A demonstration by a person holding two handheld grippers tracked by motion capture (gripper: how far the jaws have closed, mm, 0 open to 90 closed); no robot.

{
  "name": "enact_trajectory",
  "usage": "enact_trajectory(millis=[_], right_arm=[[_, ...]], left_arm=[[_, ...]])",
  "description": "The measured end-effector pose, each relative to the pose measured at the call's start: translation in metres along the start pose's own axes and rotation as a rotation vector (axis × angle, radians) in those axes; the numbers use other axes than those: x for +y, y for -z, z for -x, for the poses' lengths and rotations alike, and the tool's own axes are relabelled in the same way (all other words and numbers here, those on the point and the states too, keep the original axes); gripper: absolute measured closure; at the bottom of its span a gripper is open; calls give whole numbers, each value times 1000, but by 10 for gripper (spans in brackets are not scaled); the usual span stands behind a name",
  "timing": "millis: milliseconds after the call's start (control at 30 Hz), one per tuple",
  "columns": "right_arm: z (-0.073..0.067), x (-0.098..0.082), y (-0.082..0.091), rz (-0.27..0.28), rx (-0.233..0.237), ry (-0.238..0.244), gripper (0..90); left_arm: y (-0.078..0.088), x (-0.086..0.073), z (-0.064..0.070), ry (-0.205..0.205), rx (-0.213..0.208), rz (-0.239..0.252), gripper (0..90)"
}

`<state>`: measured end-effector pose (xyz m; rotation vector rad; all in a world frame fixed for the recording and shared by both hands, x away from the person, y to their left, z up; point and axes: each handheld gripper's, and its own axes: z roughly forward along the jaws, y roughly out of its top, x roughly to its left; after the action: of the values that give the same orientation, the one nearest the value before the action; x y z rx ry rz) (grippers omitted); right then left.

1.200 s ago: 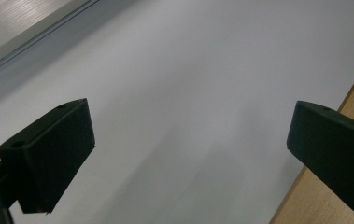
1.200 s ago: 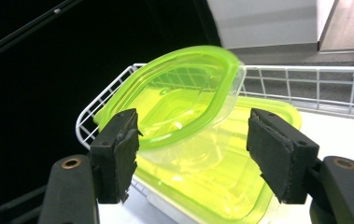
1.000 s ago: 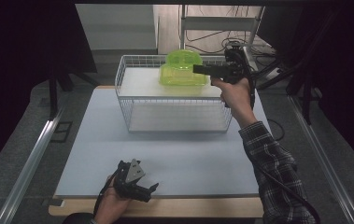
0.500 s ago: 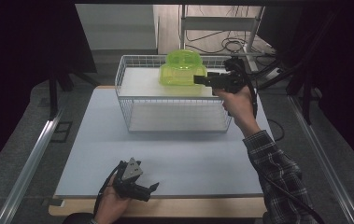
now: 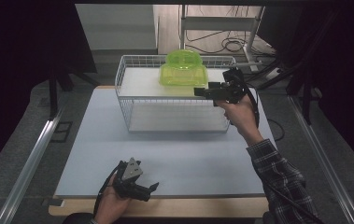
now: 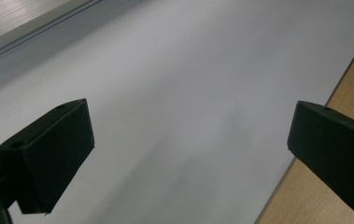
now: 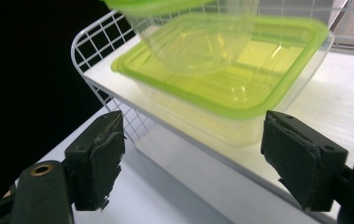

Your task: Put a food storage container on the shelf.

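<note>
On the pale grey worktop stood a white wire rack. The right tool, spread, risked toppling its stacked translucent green plastic containers; the left tool lay spread.

Cables on floor, metal rail

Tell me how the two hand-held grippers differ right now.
The left hand-held gripper sits low at the table's near edge, over the white mat; the right hand-held gripper is raised beside the wire rack. The left faces bare mat; the right points at the green container. Both are open and empty.
</note>
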<state>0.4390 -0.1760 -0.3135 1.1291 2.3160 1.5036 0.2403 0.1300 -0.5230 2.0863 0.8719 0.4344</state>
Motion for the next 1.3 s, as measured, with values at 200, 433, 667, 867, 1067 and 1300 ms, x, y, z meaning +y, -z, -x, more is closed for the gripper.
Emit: enact_trajectory(millis=[200, 433, 667, 867, 1067, 1300], right_arm=[[-2, -10, 1, -12, 8, 29, 182], [-5, -22, 2, -24, 5, 57, 155], [-9, -33, 3, -32, -8, 97, 128], [-12, -44, 0, -50, -20, 135, 110], [-14, -54, -3, -65, -25, 157, 99], [-13, -66, -7, -75, -29, 172, 86]], left_arm=[[0, 0, 0, -1, 1, 1, 4], [-1, 0, 1, -10, 5, -4, 4], [0, 0, 0, -19, 7, -9, 4], [-1, 0, 0, -20, 5, -11, 4], [-1, 0, 0, -21, 5, -15, 4], [-1, -1, 1, -22, 6, -17, 4]])
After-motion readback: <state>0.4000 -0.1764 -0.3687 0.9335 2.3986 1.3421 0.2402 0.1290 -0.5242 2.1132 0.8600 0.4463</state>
